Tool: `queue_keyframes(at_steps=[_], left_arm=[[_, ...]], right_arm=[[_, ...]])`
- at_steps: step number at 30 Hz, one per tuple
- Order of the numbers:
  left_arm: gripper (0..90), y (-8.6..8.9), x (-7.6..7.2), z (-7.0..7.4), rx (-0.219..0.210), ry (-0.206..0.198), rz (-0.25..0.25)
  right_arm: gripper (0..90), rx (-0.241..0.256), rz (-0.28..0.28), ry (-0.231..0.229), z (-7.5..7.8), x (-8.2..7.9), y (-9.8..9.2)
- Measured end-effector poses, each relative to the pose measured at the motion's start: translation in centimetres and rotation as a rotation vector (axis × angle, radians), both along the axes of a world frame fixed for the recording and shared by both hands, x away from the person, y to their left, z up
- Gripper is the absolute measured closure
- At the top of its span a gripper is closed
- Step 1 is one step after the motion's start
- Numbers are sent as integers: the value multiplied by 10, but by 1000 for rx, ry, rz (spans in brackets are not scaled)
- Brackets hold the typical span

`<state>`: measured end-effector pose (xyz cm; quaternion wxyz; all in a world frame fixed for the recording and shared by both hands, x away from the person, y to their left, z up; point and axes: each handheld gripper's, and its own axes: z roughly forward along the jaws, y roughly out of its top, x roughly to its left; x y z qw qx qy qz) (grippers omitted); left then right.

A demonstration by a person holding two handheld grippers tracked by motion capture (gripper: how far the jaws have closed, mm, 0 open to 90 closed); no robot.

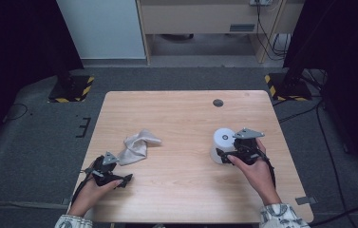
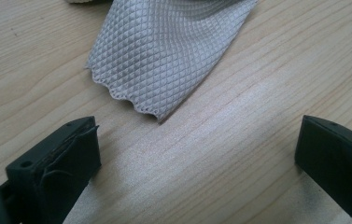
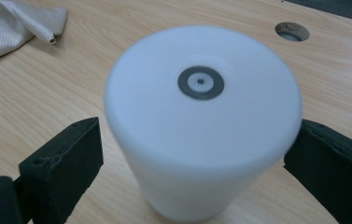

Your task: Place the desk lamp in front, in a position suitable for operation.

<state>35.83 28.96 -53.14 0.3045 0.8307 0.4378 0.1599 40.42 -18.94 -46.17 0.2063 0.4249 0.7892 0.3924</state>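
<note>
The left tool (image 1: 118, 179) rests on the worktop (image 1: 181, 114) near its left edge, jaws wide apart, just short of the cloth's (image 2: 169, 51) scalloped corner. The cloth lies crumpled left of centre. At right, the right tool (image 1: 225, 155) has its jaws apart around the upright white cup (image 3: 201, 126) (inverted, base up); whether they touch it I cannot tell.

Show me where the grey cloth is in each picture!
High view: the grey cloth lies left of centre, just beyond the left gripper.
Left gripper view: its scalloped corner lies ahead of the open jaws.
Right gripper view: top left.
Shared landmark: the wooden table.
</note>
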Motion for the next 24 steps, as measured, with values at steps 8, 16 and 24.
queue_keyframes(at_steps=[8, 16, 24], left_arm=[[0, 0, 0, 0, 1, 1, 1], [0, 0, 0, 0, 0, -1, -2], [0, 0, 0, 0, 0, 0, -3]], right_arm=[[53, -8, 3, -17, -6, 15, 12], [85, 21, -11, 7, -11, 22, 11], [90, 13, 12, -6, -5, 12, 25]])
